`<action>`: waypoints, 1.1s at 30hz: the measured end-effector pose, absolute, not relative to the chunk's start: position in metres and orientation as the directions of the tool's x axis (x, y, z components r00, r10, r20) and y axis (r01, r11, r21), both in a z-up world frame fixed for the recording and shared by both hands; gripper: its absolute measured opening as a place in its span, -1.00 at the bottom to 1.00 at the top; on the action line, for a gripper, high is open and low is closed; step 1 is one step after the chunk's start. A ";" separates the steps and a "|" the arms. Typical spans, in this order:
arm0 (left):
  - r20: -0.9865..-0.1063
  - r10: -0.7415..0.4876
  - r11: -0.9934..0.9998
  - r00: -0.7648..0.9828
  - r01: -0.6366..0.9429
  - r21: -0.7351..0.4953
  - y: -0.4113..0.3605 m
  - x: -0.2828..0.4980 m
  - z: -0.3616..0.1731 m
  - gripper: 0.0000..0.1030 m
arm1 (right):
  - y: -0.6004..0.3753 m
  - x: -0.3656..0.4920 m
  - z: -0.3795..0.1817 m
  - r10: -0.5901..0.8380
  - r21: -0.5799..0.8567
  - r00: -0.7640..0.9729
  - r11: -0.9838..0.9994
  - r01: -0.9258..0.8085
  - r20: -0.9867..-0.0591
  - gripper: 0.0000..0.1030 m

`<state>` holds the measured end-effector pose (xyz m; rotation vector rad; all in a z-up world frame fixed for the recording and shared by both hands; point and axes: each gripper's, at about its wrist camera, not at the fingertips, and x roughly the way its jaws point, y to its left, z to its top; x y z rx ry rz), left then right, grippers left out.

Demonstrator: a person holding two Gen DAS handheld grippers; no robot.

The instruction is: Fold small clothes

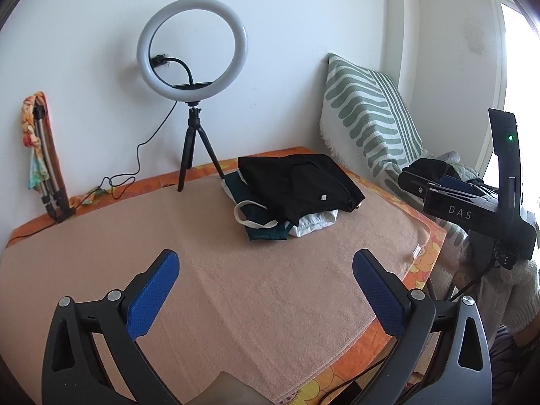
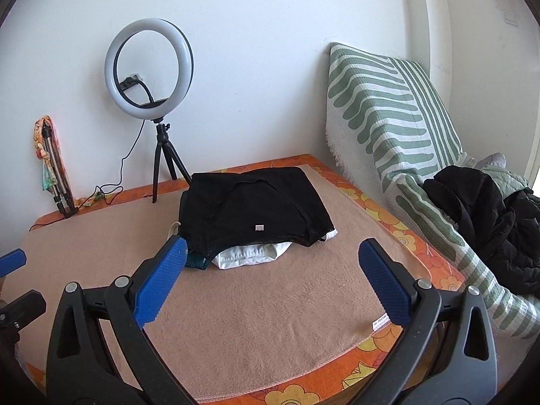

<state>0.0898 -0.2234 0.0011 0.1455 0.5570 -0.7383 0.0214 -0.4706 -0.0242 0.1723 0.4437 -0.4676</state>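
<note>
From the left wrist camera we see our left tool point(image 1: 265, 270) spread wide, its blue pads point(image 1: 153, 295) far apart with nothing between them, hovering over the near part of the peach towel point(image 1: 236, 270) that covers the bench. On the far right part of that towel lies the pile of clothes point(image 1: 290, 195): a black garment point(image 1: 297, 182) on top with a small white tag, a dark teal piece point(image 1: 266, 231) and a white piece point(image 1: 315, 224) showing beneath it at the near edge, and a cream strap looping out to the left. Behind the pile, at the far edge, a ring light point(image 1: 192, 47) stands on a black tripod, its cable trailing left along the orange flowered cloth point(image 1: 428, 260) under the towel. A folded stand wrapped in patterned fabric point(image 1: 42, 155) leans on the wall at the far left. Our right tool point(image 1: 469, 202) shows at the right edge from the side; from here we cannot tell how it stands.

From the right wrist camera our right tool point(image 2: 271, 270) is likewise wide open and grips nothing. The pile of clothes point(image 2: 253, 216) sits just beyond the fingertips, centre-left, black garment point(image 2: 253, 202) uppermost and the white piece point(image 2: 249, 256) peeking out toward us. A green-striped cushion point(image 2: 388, 111) leans on the wall at the right, with a dark jacket point(image 2: 489, 222) heaped at its near end. One blue pad of the left tool point(image 2: 11, 261) enters at the left edge.
</note>
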 end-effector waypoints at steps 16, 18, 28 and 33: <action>-0.524 -0.577 0.747 0.626 0.665 -0.029 -0.213 0.087 -0.003 0.99 | -0.459 0.033 -0.024 -0.367 0.074 0.812 0.893 0.445 -0.454 1.00; -0.527 -0.574 0.748 0.627 0.663 -0.026 -0.212 0.088 -0.004 0.99 | -0.459 0.033 -0.023 -0.367 0.078 0.813 0.892 0.446 -0.452 1.00; -0.522 -0.570 0.754 0.634 0.657 -0.026 -0.207 0.087 -0.002 0.99 | -0.456 0.034 -0.021 -0.364 0.079 0.815 0.893 0.443 -0.451 1.00; -0.523 -0.571 0.753 0.633 0.657 -0.026 -0.206 0.088 -0.002 0.99 | -0.456 0.034 -0.021 -0.365 0.080 0.815 0.893 0.443 -0.450 1.00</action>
